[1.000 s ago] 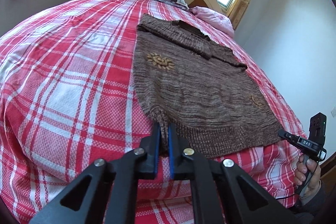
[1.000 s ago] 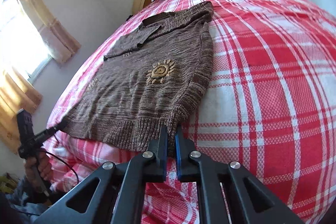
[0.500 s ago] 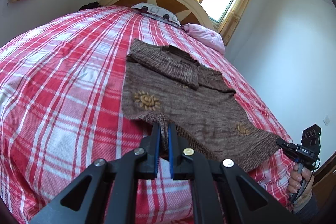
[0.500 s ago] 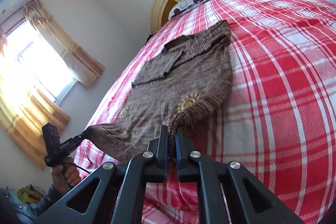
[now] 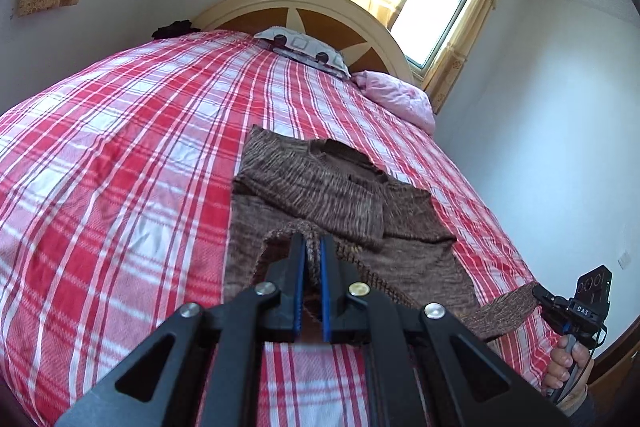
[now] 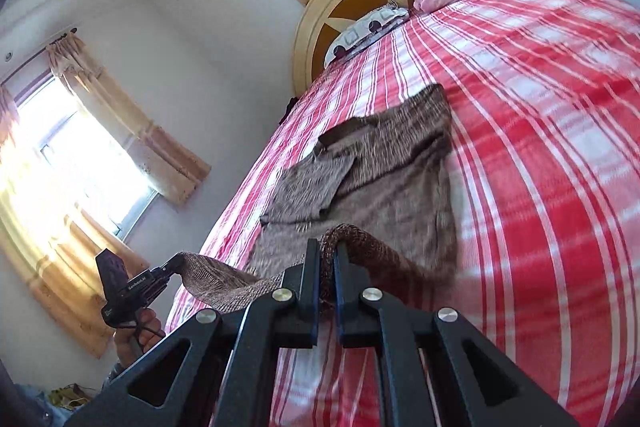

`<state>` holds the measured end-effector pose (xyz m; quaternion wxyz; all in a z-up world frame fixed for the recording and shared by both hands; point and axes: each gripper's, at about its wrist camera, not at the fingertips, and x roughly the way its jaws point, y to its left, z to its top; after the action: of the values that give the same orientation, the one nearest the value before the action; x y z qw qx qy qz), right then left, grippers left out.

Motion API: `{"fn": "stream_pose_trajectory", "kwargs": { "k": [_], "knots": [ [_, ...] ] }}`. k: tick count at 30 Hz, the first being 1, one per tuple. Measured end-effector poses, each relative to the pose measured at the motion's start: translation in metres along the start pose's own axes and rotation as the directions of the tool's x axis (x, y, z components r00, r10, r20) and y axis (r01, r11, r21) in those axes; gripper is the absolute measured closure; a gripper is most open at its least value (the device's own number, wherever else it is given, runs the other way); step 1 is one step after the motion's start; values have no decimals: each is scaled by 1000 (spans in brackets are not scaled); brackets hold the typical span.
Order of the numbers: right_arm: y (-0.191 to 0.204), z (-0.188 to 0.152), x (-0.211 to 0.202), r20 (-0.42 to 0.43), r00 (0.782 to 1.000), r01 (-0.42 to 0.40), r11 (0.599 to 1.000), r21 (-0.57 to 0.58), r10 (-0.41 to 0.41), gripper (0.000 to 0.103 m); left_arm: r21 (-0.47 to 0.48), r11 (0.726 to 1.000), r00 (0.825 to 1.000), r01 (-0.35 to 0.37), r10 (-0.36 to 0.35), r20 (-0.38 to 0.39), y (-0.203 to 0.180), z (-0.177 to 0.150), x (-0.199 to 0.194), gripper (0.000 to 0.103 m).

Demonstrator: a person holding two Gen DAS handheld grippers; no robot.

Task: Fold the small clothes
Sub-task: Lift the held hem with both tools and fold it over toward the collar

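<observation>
A small brown knit sweater [image 5: 344, 195] lies on the red plaid bed, collar towards the headboard, sleeves folded across its chest. It also shows in the right wrist view [image 6: 384, 179]. My left gripper [image 5: 310, 247] is shut on one bottom corner of the hem and holds it above the bed. My right gripper [image 6: 328, 251] is shut on the other hem corner, also lifted. The hem hangs taut between the two grippers, and each gripper shows in the other's view: the right gripper [image 5: 538, 293] and the left gripper [image 6: 170, 265]. The sweater's lower front is hidden under the raised hem.
The red and white plaid bedspread [image 5: 120, 163] covers the whole bed. A patterned pillow [image 5: 304, 49] and a pink pillow [image 5: 396, 95] lie by the round wooden headboard [image 5: 320, 7]. White walls and curtained windows [image 6: 72, 155] surround the bed.
Both grippers have lifted the bottom hem off the bed and carried it up and towards the collar. The sweater's lower half now rises off the bedspread.
</observation>
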<state>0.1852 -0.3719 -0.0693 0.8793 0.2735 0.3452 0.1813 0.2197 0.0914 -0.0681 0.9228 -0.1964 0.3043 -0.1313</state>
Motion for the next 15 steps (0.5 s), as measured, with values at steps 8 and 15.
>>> {"fn": "stream_pose_trajectory", "kwargs": {
  "k": [8,15],
  "knots": [
    [-1,50,34,3,1000,14,1000,-14,-13,98,-25,1000,1000,-12,12,-15,7,34,40,96],
    [-12,90,66,9,999,34,999,-5,-34,98,-4,1000,1000,-18,18,-15,5,67,76,96]
  ]
}}
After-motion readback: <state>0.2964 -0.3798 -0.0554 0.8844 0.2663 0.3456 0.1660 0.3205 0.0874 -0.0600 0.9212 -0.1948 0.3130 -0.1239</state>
